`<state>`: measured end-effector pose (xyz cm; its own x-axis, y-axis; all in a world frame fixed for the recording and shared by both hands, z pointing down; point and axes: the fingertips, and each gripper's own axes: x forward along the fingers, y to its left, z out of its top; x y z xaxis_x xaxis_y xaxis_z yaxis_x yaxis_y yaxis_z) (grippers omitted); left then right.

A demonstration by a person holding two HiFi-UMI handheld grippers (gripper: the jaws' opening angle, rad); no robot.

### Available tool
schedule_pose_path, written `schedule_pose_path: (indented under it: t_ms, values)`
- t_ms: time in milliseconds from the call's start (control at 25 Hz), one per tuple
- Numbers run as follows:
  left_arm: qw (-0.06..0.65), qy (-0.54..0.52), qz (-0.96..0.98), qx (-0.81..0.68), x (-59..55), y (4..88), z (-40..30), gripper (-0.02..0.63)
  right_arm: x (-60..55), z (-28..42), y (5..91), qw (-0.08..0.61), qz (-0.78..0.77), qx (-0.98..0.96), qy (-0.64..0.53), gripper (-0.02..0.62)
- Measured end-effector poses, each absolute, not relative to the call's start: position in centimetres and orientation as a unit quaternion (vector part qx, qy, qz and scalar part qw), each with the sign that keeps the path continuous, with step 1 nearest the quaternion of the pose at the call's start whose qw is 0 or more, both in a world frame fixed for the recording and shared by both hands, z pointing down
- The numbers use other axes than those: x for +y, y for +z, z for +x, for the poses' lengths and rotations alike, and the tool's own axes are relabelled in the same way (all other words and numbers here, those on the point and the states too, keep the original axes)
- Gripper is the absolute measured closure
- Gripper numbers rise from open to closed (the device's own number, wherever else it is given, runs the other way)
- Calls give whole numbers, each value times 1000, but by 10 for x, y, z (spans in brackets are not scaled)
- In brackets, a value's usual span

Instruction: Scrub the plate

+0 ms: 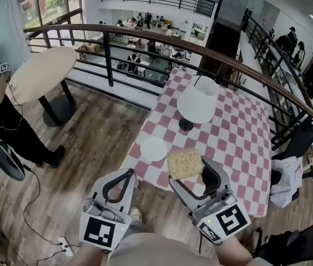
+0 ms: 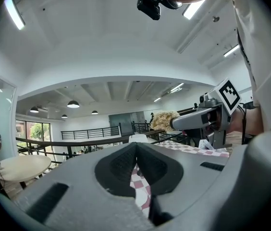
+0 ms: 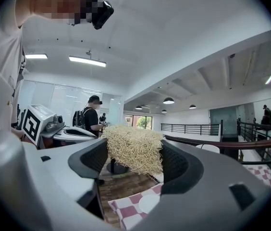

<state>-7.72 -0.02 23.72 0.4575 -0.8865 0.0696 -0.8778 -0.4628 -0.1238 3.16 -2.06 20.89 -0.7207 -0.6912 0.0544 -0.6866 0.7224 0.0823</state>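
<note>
A small white plate lies near the front left corner of the red-and-white checked table. It also shows low down in the right gripper view as the plate. My right gripper is shut on a straw-coloured scrub pad, held in the air to the right of the plate and above the table's front edge. The pad fills the gap between the right gripper's jaws. My left gripper hangs over the table's front left edge, below the plate, shut with nothing in it. Its pads meet at the tip.
A white lamp shade on a black foot stands behind the plate. A dark curved railing runs behind the table. A round beige table and a person in black are at the left, over wooden floor. A chair with white cloth is on the right.
</note>
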Motion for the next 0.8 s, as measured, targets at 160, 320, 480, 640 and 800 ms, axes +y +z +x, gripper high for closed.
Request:
schedule_pose_path:
  t_ms: [160,320,480,640,800]
  values:
    - [38,-63,-858,508,-36,236,-101,592,-55,11,208,40,387,-921,-30,264]
    - [41,-63,-864,497,-63,238,-117,592,-80,-6,206,38,398,-916,-36,264]
    - [38,-58,-870,488,-82,242,-130,592,-97,-19,205,40,406,-912,-46,264]
    - [35,-58,-872,486,-96,246,-143,592,-110,-32,210,46,407,-911,-47,264]
    - [29,-59,-871,487,-106,250,-148,592,-119,-35,216,54,409,-910,-48,264]
